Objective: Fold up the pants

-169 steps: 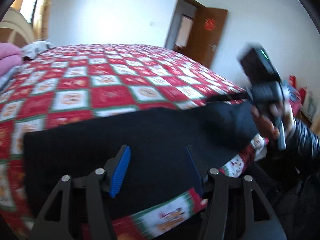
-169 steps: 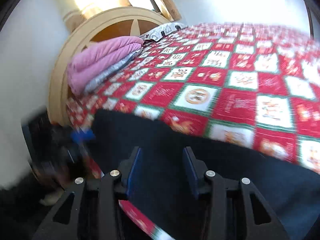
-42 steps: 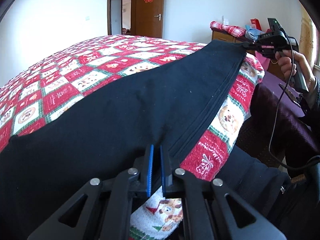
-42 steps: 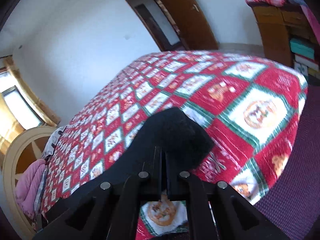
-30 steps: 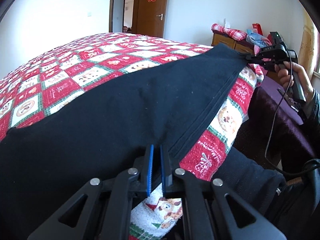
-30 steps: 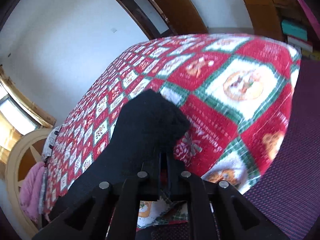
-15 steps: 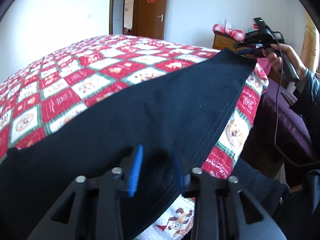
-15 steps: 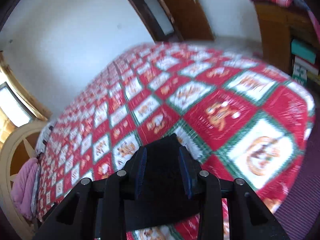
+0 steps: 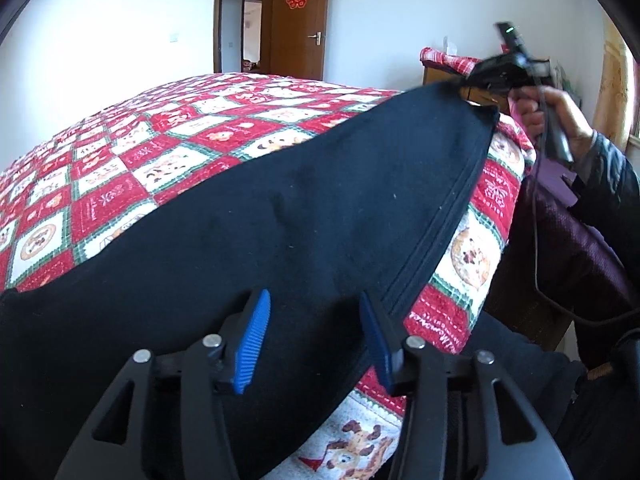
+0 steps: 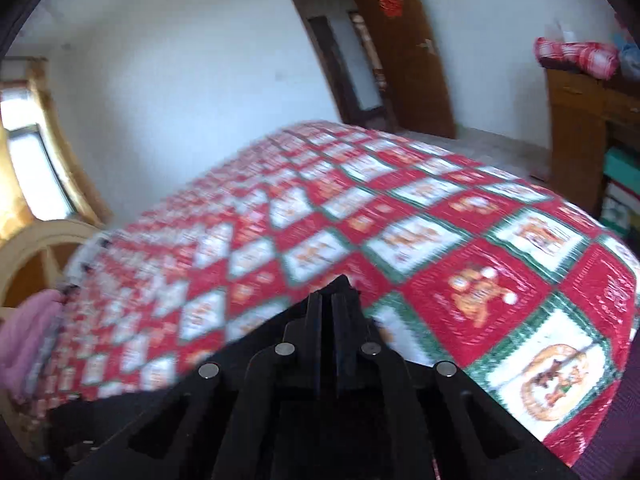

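Two grippers work the black pants (image 9: 280, 208) spread along the near edge of the red checked bedspread (image 9: 132, 168): the left gripper (image 9: 316, 332) hovers over them near the seamed hem with fingers wide apart and empty, while the right gripper (image 10: 332, 312) pinches their far corner.

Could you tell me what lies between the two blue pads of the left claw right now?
In the left wrist view, only the black pants lie beneath the left claw; its open pads grip nothing.
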`<state>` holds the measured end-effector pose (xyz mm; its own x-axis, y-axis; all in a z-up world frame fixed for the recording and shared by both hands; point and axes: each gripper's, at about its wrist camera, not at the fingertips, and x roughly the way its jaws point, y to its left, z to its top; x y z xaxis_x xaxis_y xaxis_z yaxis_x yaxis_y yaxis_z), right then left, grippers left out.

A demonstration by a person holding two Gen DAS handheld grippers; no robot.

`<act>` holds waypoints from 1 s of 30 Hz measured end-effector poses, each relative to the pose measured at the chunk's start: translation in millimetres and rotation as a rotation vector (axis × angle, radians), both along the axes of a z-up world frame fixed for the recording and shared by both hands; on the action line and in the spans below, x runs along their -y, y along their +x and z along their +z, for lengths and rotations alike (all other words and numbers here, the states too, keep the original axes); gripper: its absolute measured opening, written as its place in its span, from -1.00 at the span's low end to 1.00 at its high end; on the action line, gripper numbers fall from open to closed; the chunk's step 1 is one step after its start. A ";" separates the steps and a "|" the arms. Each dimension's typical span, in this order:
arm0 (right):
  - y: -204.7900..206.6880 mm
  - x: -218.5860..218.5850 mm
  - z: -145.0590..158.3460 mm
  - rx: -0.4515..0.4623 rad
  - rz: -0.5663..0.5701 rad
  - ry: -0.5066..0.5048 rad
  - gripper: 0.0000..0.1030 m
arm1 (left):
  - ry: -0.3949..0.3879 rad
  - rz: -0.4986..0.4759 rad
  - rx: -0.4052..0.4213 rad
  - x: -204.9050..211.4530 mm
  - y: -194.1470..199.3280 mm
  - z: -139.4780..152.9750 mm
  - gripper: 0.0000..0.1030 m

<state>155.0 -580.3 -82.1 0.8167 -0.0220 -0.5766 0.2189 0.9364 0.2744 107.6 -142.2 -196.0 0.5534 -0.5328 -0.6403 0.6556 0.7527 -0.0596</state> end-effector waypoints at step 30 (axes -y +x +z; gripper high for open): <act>-27.6 -154.8 -70.3 -0.252 0.287 -0.467 -0.07 | 0.023 0.296 -0.061 -43.5 20.0 9.0 0.31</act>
<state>127.4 -425.5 -152.4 0.6672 -0.1185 -0.7354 -0.0554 0.9766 -0.2076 127.6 -98.7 -187.0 0.6424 -0.3387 -0.6875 0.4029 0.9123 -0.0729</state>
